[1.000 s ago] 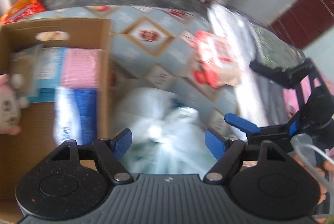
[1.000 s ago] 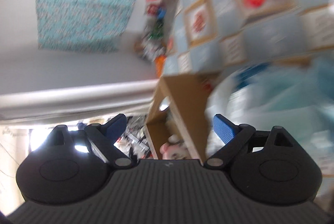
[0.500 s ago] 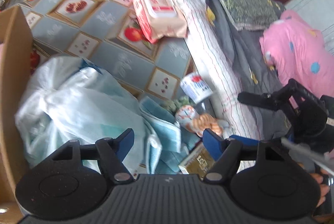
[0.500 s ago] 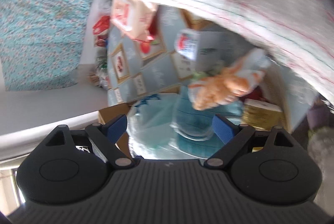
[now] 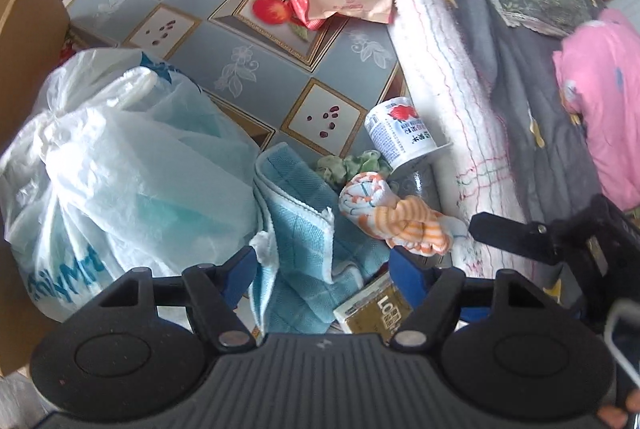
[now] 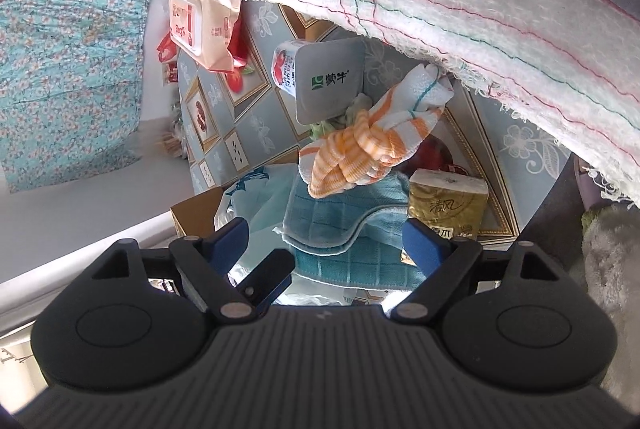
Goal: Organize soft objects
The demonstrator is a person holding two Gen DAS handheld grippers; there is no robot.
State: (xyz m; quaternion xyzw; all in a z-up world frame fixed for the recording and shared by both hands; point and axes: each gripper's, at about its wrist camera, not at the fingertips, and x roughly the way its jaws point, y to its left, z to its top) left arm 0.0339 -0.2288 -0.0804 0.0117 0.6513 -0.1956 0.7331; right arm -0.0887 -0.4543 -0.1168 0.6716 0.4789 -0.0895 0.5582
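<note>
Hovering over blue cloth (image 5: 304,229) | left tool (image 5: 320,269) open, empty | right tool (image 6: 326,241) closing, empty

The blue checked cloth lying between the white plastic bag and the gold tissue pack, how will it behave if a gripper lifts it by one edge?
The blue checked cloth will probably go floppy: it already lies in loose folds. It looks light for its size. The orange striped cloth bundle rests partly on it, so that may slide off or get dragged along.
</note>
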